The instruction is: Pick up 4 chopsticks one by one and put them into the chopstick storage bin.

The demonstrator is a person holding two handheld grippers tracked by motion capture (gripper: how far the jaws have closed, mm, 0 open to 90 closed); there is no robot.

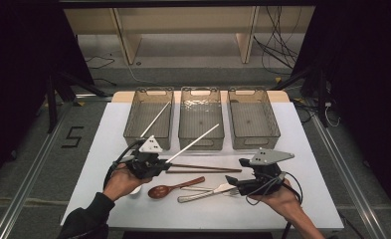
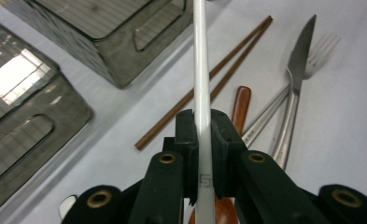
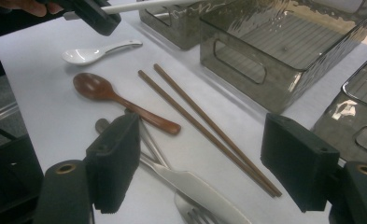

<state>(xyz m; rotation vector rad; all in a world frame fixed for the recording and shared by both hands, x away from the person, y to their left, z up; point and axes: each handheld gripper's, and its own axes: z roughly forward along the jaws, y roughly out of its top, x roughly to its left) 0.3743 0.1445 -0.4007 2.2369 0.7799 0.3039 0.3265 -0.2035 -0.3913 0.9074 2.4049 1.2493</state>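
My left gripper (image 1: 166,163) (image 2: 202,122) is shut on a white chopstick (image 1: 195,140) (image 2: 201,56) and holds it above the table, its far end slanting up over the middle grey bin (image 1: 201,142). A second white chopstick (image 1: 155,118) leans in the left bin (image 1: 133,133). My right gripper (image 1: 231,183) (image 3: 202,163) stands open low over the handles of a metal knife (image 3: 195,186) and fork (image 3: 190,215), with nothing pressed between its pads. A pair of brown chopsticks (image 1: 203,168) (image 3: 204,128) lies on the white table between the two grippers.
A brown wooden spoon (image 1: 173,188) (image 3: 97,88) lies beside the knife. A white ceramic spoon (image 3: 85,53) sits by the left hand. The third grey bin (image 1: 255,142) stands at the back right. Cables and shelf legs lie on the floor beyond the table.
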